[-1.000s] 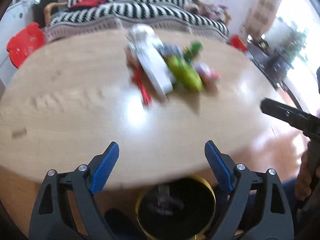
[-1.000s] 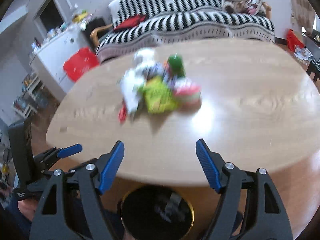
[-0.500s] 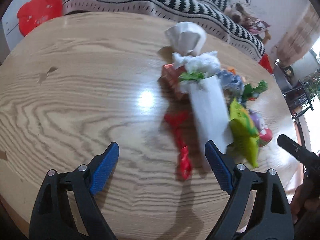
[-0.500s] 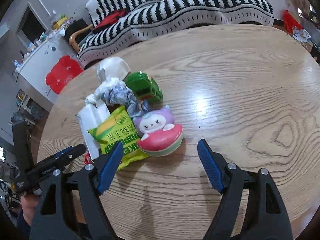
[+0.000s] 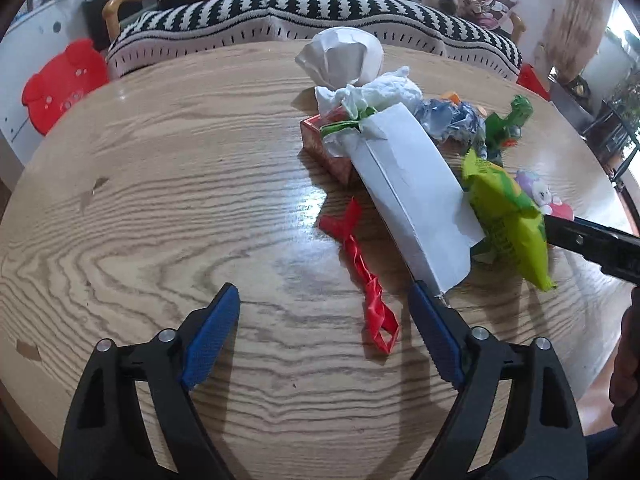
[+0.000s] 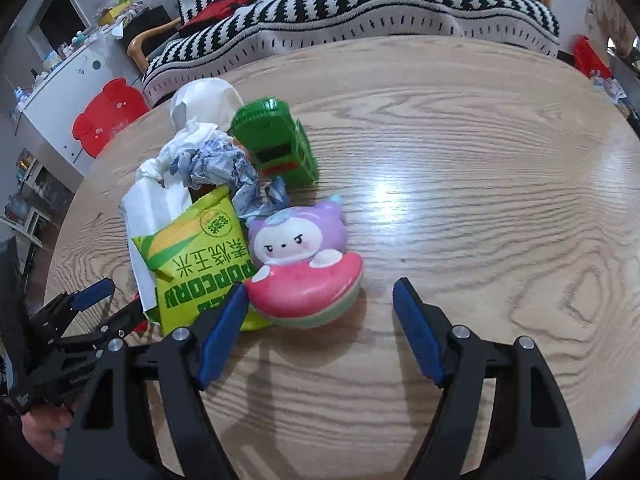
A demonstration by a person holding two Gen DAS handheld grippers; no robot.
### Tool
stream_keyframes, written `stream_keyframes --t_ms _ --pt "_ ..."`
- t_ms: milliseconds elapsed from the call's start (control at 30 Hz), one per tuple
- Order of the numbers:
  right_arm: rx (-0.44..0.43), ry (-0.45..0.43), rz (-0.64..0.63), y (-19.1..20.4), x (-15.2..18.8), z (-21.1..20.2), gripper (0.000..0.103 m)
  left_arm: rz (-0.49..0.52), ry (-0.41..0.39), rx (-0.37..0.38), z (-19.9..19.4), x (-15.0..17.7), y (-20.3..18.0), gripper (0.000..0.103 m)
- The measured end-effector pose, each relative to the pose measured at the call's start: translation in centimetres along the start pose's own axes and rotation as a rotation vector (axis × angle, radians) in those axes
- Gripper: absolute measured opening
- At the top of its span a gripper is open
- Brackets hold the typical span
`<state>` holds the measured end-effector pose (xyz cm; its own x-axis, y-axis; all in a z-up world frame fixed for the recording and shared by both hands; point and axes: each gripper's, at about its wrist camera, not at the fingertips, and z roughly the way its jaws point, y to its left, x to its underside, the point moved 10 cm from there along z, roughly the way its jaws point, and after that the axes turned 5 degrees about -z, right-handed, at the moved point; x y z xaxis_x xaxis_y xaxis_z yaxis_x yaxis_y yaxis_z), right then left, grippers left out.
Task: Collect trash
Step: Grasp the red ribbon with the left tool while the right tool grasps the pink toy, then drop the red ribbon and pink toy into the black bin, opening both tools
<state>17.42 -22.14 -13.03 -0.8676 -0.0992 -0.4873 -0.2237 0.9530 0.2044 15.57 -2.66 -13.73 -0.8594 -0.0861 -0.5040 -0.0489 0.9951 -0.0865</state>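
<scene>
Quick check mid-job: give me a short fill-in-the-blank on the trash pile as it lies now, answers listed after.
1. The twisted wrapper lying apart from the pile is ____.
2. The English word on the yellow-green bag is ____.
3. The purple toy sits on a pink ____ slice.
4. The pile rests on a ____ table.

Answers: red; POPCORN; watermelon; wooden

**Two wrist views angled down on one litter pile**

The left wrist camera looks steeply down over the round wooden table, close above it, with the litter pile's white carton right of centre. The right wrist camera faces likewise, equally close, seeing that carton at left. Both share the popcorn bag and the striped sofa beyond the table.
</scene>
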Motion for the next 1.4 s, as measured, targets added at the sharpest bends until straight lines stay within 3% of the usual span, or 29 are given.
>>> stream_keyframes --t_ms 100,167,267,333,367,500,633,933,1133,1267,1400 --pt "-0.025 -0.006 0.008 0.1 -0.5 0.4 0.068 0.038 -0.016 -0.011 -0.3 -0.1 0.0 0.058" --pt "-0.041 -0.005 0.009 0.3 -0.7 0.5 0.054 0.067 -0.026 -0.018 -0.5 0.0 -0.1 0.049" --pt "-0.027 -0.009 -0.011 0.7 -0.8 0.6 0.05 0.1 -0.035 -0.014 -0.8 0.5 -0.4 0.034" --pt "-0.013 -0.016 -0.022 0.9 -0.8 0.4 0.047 0.118 -0.035 -0.004 -0.9 0.6 -0.9 0.015" --pt "-0.008 -0.023 -0.022 1.0 -0.9 0.2 0.046 0.124 -0.033 0.003 -1.0 0.7 -1.0 0.01" --pt "0.014 -0.096 -0.022 0.9 -1.6 -2.2 0.045 0.099 -0.008 0.048 -1.5 1.5 -1.3 0.008" --pt "0.007 -0.14 -0.012 0.9 -1.8 -4.3 0.045 0.107 -0.012 0.047 -2.3 2.0 -1.0 0.008" --pt "-0.011 -0.163 -0.008 1.0 0.7 -7.5 0.045 0.075 -0.05 0.072 -5.8 3.2 0.2 0.008" --pt "-0.059 -0.174 -0.023 2.9 4.3 -10.8 0.045 0.091 -0.091 0.093 -9.2 5.6 -0.1 0.008" --pt "-0.084 -0.178 -0.053 4.9 7.4 -12.9 0.045 0.108 -0.076 0.131 -11.1 9.1 -0.7 0.008" --pt "-0.126 -0.134 -0.066 6.5 12.6 -13.6 0.045 0.128 -0.041 0.174 -12.4 13.4 -1.1 0.008"
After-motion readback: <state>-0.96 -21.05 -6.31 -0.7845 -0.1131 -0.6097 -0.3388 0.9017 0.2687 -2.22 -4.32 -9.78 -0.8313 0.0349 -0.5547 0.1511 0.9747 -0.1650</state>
